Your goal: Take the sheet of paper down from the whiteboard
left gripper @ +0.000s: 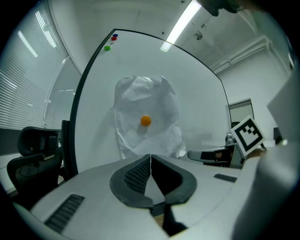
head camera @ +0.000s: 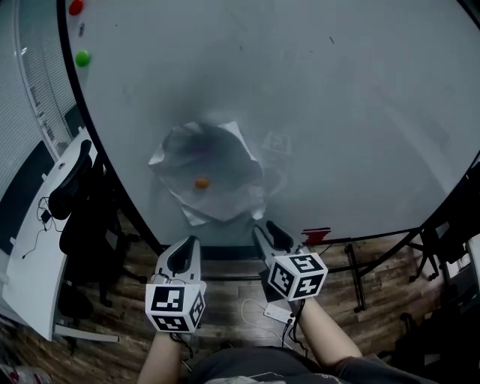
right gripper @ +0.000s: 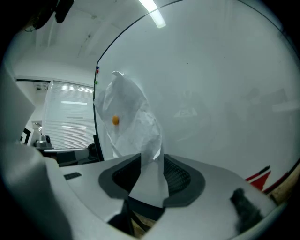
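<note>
A crumpled white sheet of paper [head camera: 217,154] [left gripper: 140,96] [right gripper: 126,101] hangs on the whiteboard [head camera: 345,112], pinned by an orange magnet [head camera: 201,182] [left gripper: 146,120] [right gripper: 115,120]. My right gripper [head camera: 270,232] [right gripper: 151,164] is at the sheet's lower right corner. Its jaws stand apart, and that corner reaches down between them, bulging off the board. My left gripper [head camera: 184,253] [left gripper: 150,157] is shut and empty. It hovers just below the sheet's lower left edge, apart from it.
A green magnet [head camera: 82,57] and a red one [head camera: 76,7] sit at the board's top left. A black office chair [head camera: 75,191] and a white desk [head camera: 30,255] stand to the left. The board's stand legs [head camera: 356,277] and a cabled white box [head camera: 277,312] are on the wooden floor.
</note>
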{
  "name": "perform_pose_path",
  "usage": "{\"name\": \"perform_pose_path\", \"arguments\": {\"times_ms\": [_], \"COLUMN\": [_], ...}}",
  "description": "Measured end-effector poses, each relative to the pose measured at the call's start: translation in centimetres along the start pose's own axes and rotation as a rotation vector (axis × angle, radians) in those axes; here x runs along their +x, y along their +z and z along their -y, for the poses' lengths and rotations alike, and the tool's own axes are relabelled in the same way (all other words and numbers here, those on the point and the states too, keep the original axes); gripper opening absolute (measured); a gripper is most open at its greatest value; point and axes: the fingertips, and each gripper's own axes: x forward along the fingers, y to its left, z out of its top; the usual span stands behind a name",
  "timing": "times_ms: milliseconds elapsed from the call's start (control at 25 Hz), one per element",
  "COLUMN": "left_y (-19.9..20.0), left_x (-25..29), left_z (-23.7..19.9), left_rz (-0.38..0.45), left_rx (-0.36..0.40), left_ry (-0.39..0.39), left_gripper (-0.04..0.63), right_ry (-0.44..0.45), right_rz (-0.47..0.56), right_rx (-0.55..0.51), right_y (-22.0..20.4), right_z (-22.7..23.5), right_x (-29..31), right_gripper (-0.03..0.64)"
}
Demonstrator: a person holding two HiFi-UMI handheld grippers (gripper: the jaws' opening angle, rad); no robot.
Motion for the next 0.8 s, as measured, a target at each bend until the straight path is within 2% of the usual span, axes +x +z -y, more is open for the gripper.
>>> {"name": "perform_pose_path", "arguments": {"times_ms": [200,560,680,800], "left_y": [0.5,1.5,1.8,2.0], "left_x": [0.8,2.3,2.8,3.2], "left_z": [-0.3,-0.2,-0.3,-0.3], "left_rz": [0.0,0.005,0.007,0.007], "left_rx": [0.008,0.023,0.023,0.024], "left_ry": [-0.02,-0.048,-0.051,-0.054], "left_gripper": [0.015,0.015,0.015,0.015], "right_ry": [-0.018,-0.037,-0.047,-0.071], "right_rz": [0.005,0.009,0.005,-0.01], "right_rx": [0.009,0.068,0.051,0.026], "right_y": [0.4,1.1,1.2,1.1], "right_z": [0.0,0.9,1.0,1.4], "right_x": [0.8,2.7,3.1,3.4], "right_gripper": [0.153,0.15,0.122,0.054]}}
